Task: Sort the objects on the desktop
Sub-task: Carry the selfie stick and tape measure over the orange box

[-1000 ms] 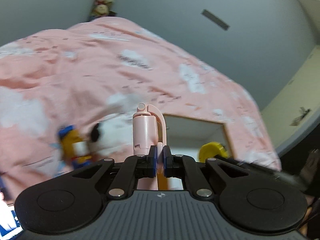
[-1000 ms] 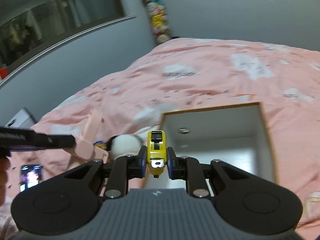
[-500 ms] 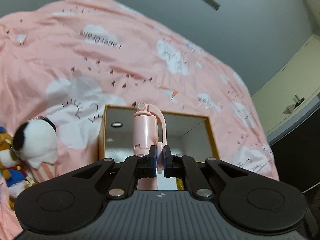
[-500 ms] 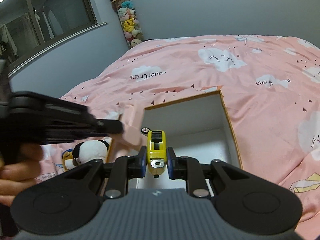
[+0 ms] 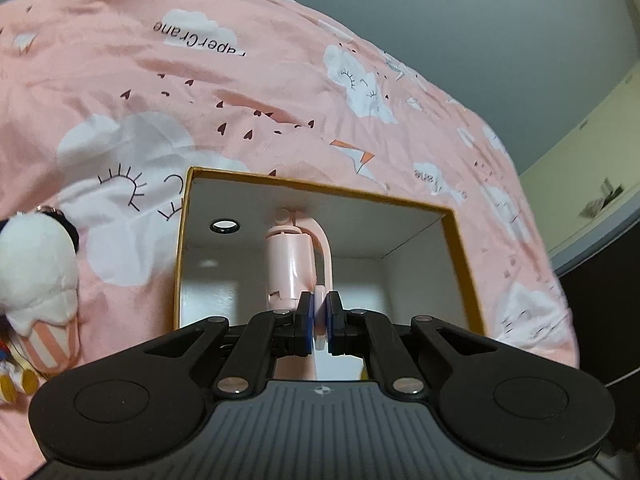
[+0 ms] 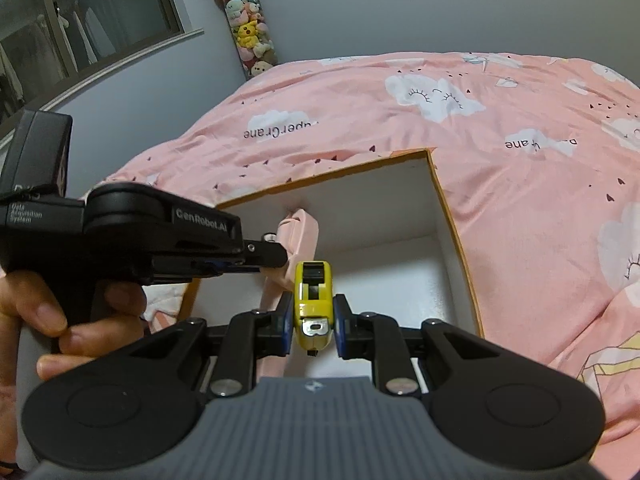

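Pink plastic fan [image 5: 289, 264], light and stiff, sits pinched by its thin handle in the left gripper [image 5: 319, 312]; right gripper [image 6: 313, 320] clamps a dense yellow tape measure [image 6: 313, 300], the box [image 6: 452, 216] at twelve o'clock.

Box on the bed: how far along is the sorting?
Done: nothing visibly inside the box yet. In hand: left gripper is shut on a pink tool over the opening; right gripper is shut on a yellow tape measure above it. Left: release both, then the plush toy beside the box.
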Motion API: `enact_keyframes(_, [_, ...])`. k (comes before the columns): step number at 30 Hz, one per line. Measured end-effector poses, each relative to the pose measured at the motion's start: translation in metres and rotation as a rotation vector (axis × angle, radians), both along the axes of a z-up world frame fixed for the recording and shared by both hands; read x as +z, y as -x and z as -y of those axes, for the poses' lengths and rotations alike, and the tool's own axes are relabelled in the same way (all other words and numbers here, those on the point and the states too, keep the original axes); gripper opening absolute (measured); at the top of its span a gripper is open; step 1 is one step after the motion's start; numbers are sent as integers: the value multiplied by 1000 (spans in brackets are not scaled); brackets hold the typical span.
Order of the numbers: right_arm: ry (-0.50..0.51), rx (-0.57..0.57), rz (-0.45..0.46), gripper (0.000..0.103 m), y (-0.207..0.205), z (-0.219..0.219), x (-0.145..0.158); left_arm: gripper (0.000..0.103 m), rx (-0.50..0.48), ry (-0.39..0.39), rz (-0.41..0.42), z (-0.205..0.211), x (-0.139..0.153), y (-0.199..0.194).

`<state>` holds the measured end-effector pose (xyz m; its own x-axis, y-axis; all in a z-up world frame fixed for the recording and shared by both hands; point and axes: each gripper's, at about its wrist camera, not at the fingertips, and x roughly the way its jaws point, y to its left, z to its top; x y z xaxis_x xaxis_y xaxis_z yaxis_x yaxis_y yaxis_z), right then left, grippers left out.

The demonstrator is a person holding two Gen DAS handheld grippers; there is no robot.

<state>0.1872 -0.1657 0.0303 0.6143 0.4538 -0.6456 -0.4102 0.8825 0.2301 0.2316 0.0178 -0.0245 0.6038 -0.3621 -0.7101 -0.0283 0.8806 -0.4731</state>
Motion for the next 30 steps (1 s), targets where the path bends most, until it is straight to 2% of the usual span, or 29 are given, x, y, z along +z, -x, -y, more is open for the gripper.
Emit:
enact_keyframes(2, [21, -9, -7, 21, -1, -2, -3, 6, -9, -27, 7, 5, -3, 1])
enact_keyframes(9, [66, -23, -1, 21, -1, -3, -7, 6, 11, -45, -33, 8, -22, -5])
enact_keyframes(13, [56, -8, -7, 21, -2, -3, -8, 6, 3, 24, -53, -1, -20, -4])
enact_keyframes(15, [18, 8, -38, 21, -4, 0, -9, 6, -2, 41, -26, -4, -10, -1])
enact_keyframes(18, [-23, 13, -89, 21, -7, 4, -11, 6, -12, 15, 45, -8, 7, 5])
enact_keyframes(22, [-34, 23, -150, 21, -9, 2, -17, 6, -29, -101, 156, -4, 25, 17])
enact_keyframes(25, [-69, 25, -219, 21, -13, -2, -26, 6, -26, -113, 168, -5, 30, 18])
enact_keyframes(28, [-81, 20, -233, 21, -17, -12, -31, 6, -15, -118, 169, -10, 29, 18])
enact_keyframes(29, [-94, 23, -239, 21, -19, -16, -32, 0, -11, -128, 173, -10, 29, 19])
enact_keyframes(30, [-106, 28, -252, 21, -22, -20, -33, 0, -8, -136, 189, -11, 29, 20])
